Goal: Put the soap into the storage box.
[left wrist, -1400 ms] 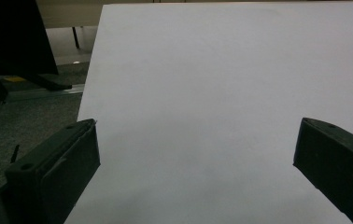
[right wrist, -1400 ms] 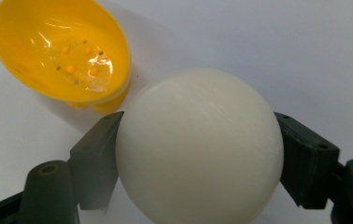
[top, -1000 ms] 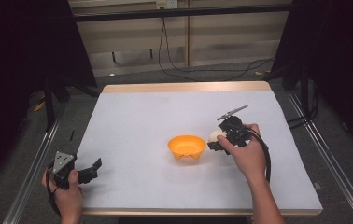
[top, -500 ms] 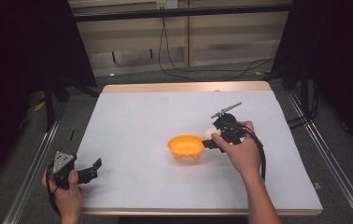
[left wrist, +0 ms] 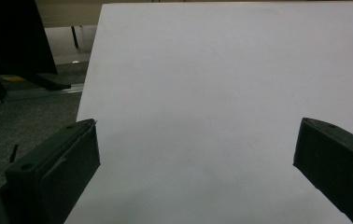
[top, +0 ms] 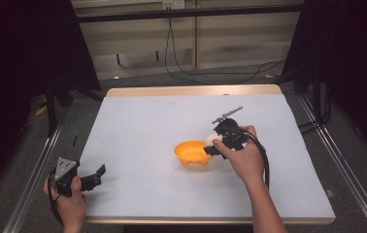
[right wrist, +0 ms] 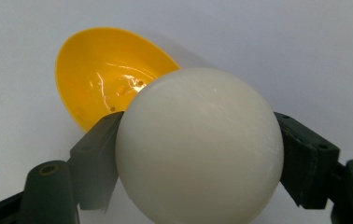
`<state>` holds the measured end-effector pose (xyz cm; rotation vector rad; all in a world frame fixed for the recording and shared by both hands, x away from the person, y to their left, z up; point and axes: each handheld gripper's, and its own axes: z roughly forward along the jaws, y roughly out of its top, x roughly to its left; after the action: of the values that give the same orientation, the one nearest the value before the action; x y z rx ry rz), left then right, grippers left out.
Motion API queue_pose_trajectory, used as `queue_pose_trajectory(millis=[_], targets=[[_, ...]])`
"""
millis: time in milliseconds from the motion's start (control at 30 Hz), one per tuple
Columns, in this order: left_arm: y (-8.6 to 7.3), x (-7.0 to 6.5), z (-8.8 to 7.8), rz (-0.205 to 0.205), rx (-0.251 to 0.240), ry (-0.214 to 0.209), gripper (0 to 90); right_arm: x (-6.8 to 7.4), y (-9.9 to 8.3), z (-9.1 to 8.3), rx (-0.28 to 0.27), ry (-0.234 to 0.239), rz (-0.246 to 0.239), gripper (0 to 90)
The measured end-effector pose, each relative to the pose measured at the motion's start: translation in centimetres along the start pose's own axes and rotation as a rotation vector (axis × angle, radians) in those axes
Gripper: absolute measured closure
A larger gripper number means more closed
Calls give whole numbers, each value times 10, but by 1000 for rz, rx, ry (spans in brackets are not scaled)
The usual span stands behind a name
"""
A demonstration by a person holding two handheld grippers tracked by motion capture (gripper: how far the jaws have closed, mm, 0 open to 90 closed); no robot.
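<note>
Near the table's (top: 138, 116) middle, the right hand (top: 244, 158) reaches in from the near edge, its gripper (top: 209, 145) clamping a white ball (right wrist: 198, 144) between both jaws just beside an orange bowl (top: 191, 153). At the near-left corner, the left hand (top: 70, 204) holds its gripper (top: 96, 175) low, jaws spread wide and empty.

One orange bowl (top: 191, 153) near the middle of the table (top: 147, 121); one white ball (right wrist: 198, 149) just right of it; two grippers, left (top: 96, 177) and right (top: 210, 145).
</note>
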<state>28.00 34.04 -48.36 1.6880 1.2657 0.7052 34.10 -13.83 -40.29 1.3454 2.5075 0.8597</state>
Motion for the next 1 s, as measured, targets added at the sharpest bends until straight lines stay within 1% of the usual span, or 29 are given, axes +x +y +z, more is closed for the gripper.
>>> queue_pose_trajectory(millis=[133, 300, 367, 433, 667, 700, 933, 1000], targets=[[0, 0, 0, -1, 1, 0, 2, 6, 4, 3, 4, 8, -16, 240], [0, 0, 0, -2, 2, -1, 2, 11, 8, 6, 12, 11, -20, 240], [0, 0, 0, -1, 2, -1, 2, 12, 9, 8, 5, 13, -21, 240], [0, 0, 0, -2, 3, -1, 2, 15, 11, 10, 16, 15, -29, 240], [0, 0, 0, -3, 4, 1, 2, 21, 16, 15, 22, 17, -37, 240], [0, 1, 0, -2, 5, 1, 2, 23, 17, 16, 24, 15, -44, 240], [0, 1, 0, -4, 4, 0, 2, 29, 19, 23, 30, 9, -32, 240], [0, 1, 0, -4, 5, -1, 2, 31, 19, 25, 30, 13, -20, 240]])
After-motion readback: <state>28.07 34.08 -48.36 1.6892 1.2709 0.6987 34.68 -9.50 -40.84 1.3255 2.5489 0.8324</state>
